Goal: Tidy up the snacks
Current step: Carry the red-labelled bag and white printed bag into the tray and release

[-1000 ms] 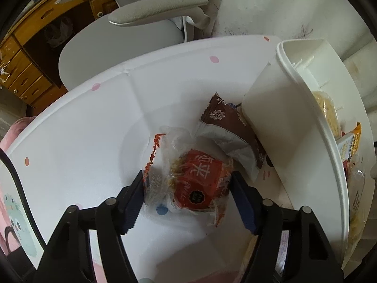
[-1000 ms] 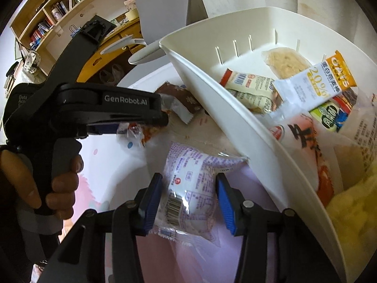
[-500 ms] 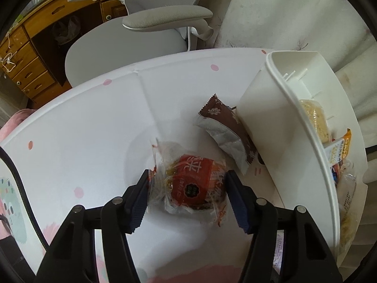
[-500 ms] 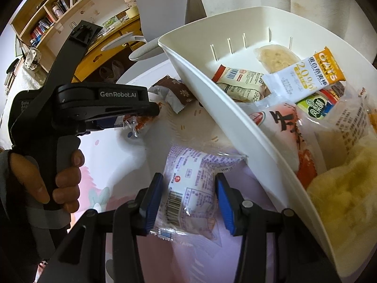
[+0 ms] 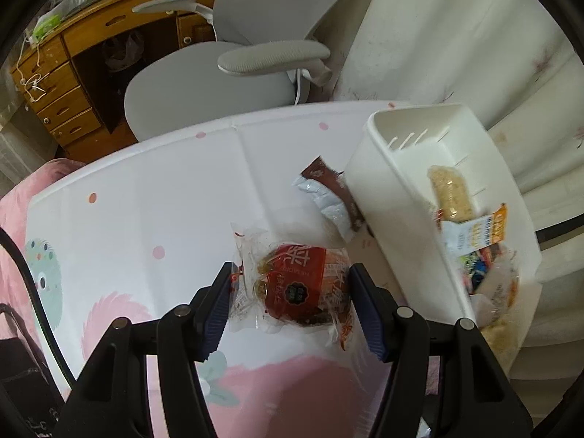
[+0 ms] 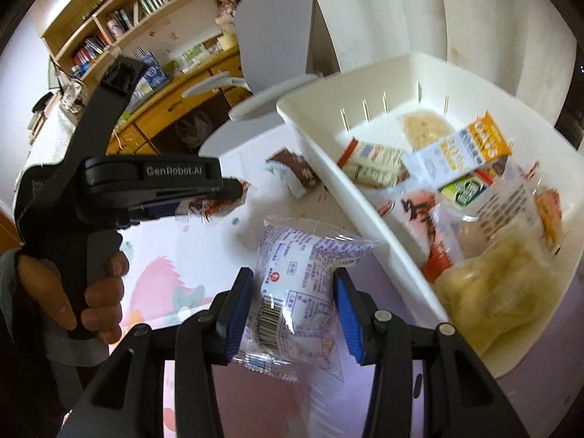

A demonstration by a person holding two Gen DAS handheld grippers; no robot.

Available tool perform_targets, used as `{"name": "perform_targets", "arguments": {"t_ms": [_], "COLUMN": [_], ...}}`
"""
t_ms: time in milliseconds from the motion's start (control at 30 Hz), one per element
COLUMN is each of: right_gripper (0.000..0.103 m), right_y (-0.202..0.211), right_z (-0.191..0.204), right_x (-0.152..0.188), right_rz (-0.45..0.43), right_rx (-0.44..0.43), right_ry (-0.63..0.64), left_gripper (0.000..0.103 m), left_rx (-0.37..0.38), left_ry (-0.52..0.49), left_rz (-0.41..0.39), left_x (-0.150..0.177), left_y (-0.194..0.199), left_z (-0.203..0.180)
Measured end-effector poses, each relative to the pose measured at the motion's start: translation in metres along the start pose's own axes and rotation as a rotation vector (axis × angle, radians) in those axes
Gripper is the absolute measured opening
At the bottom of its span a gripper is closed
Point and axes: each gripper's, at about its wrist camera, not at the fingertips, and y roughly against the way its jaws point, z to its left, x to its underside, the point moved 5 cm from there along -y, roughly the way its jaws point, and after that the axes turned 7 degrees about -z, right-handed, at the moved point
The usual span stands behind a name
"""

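My left gripper (image 5: 292, 299) is shut on a red-labelled pastry in a clear wrapper (image 5: 295, 284), held above the patterned tablecloth (image 5: 146, 204). In the right wrist view my right gripper (image 6: 292, 299) is shut on a purple-and-white snack packet (image 6: 295, 277), also lifted off the cloth. The white basket (image 5: 390, 219) stands to the right and holds several snack packs, among them an orange oats bar (image 6: 471, 146). A brown-and-silver snack packet (image 5: 328, 197) lies on the cloth against the basket's left wall. From the right wrist, the left gripper (image 6: 233, 189) shows at left, held by a hand (image 6: 91, 292).
A grey office chair (image 5: 233, 73) stands past the table's far edge. A wooden desk with drawers (image 5: 73, 73) is behind it, and bookshelves (image 6: 127, 11) line the far wall. A pale curtain (image 5: 456, 36) hangs behind the basket.
Both grippers have risen with their packets, so the table and basket look smaller and farther. The left jaws closed in slightly on the pastry at first.
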Motion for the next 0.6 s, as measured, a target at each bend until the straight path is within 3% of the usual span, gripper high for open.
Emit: {"name": "perform_targets", "arguments": {"t_ms": [33,100,233,600], "right_gripper": [0.044,0.044,0.044,0.044], "right_y": [0.005,0.015,0.032,0.059], "right_z": [0.0,-0.002,-0.006,-0.035], "right_x": [-0.003,-0.01,-0.023,-0.07], "right_rz": [-0.014,-0.041,-0.09,-0.197], "right_rx": [-0.002,-0.003,-0.005,0.058], "right_ry": [0.004,0.012,0.015,0.025], "left_gripper": [0.06,0.041,0.026,0.025], "left_rx": [0.004,0.007,0.083,0.115], "left_ry": [0.004,0.008,0.021,-0.016], "left_rz": [-0.009,-0.033,-0.053,0.012], "left_x": [-0.001,-0.004,-0.008,0.0], "left_y": [0.006,0.02,0.041,0.034], "left_z": [-0.001,-0.005,-0.018,-0.052]}}
